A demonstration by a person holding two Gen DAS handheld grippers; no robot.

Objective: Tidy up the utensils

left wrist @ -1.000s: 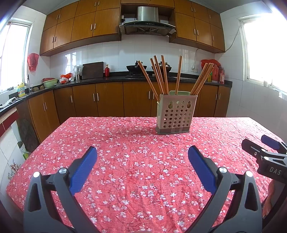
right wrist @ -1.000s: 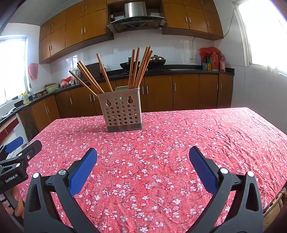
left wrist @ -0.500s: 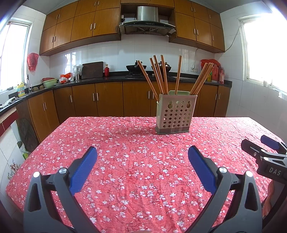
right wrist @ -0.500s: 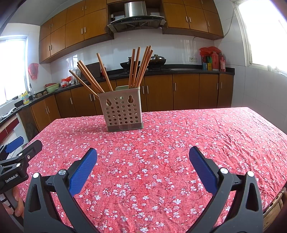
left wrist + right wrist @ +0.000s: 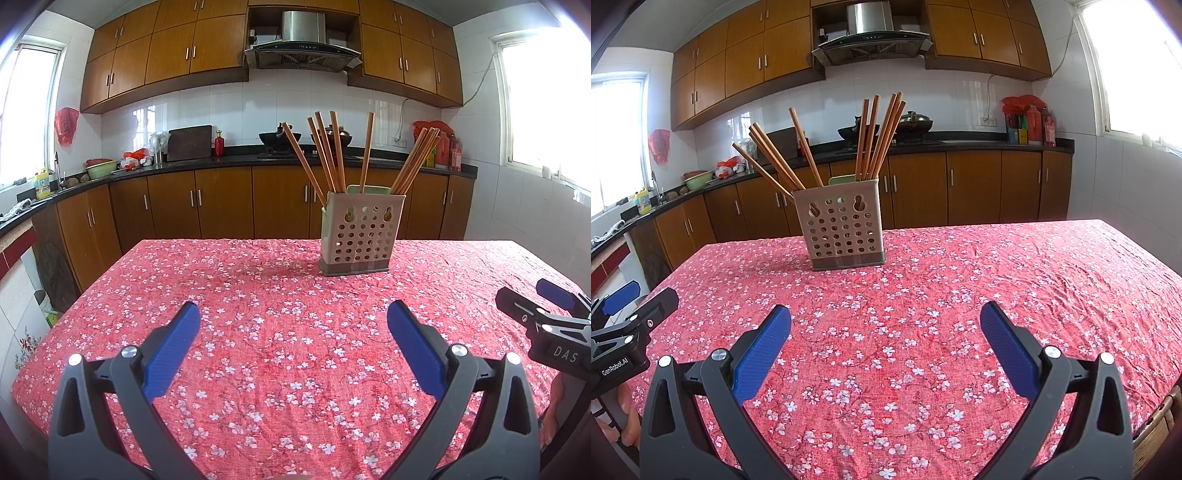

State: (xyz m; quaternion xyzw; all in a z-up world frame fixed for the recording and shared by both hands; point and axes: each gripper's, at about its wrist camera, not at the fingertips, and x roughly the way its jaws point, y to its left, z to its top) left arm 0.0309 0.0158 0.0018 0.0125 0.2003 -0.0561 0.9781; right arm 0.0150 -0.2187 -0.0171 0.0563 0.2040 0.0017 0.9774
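A beige perforated utensil holder (image 5: 357, 236) stands upright on the far side of the table, also in the right wrist view (image 5: 843, 229). Several wooden chopsticks (image 5: 327, 155) stand in it, fanned out, and show in the right wrist view too (image 5: 877, 134). My left gripper (image 5: 293, 332) is open and empty, low over the near part of the table, well short of the holder. My right gripper (image 5: 885, 332) is open and empty, likewise near the front edge. Each gripper shows at the edge of the other's view.
The table wears a red floral cloth (image 5: 280, 302). The right gripper's body (image 5: 546, 325) shows at the right edge of the left wrist view. Kitchen counters and cabinets (image 5: 192, 199) run behind the table. A wicker chair edge (image 5: 1156, 424) sits at the near right.
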